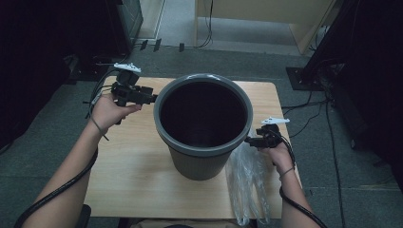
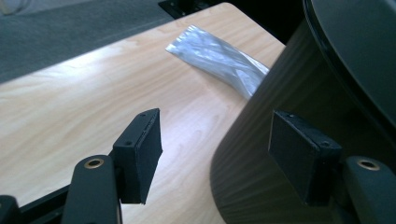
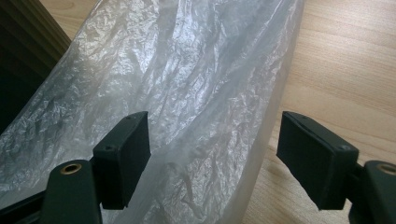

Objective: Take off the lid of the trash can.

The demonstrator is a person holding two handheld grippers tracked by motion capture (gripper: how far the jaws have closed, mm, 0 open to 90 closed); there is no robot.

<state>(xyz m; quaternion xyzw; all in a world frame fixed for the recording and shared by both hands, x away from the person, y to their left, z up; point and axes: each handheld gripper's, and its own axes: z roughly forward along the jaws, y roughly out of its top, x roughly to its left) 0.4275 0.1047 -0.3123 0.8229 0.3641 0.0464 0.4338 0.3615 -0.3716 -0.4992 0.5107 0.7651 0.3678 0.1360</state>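
A round grey bin (image 1: 199, 164) stands upright in the middle of the wooden table (image 1: 133, 166), dark inside. A crumpled clear plastic bag (image 1: 247, 175) lies flat to the right of the bin and hangs over the table's front edge. My left gripper (image 1: 153, 98) is up at the bin's left rim, open. In the left gripper view its jaws (image 2: 215, 126) are wide apart beside the bin wall (image 2: 289, 84), not touching it. My right gripper (image 1: 248, 141) hovers by the bin's right side, open. In the right gripper view it (image 3: 212, 140) is over the bag (image 3: 201, 70).
The table is small, and the bin takes up much of its middle. Grey carpet surrounds it, with cables (image 1: 309, 102) running on the right. Dark equipment (image 1: 119, 23) stands at the back left and a pale wooden cabinet (image 1: 266, 14) at the back.
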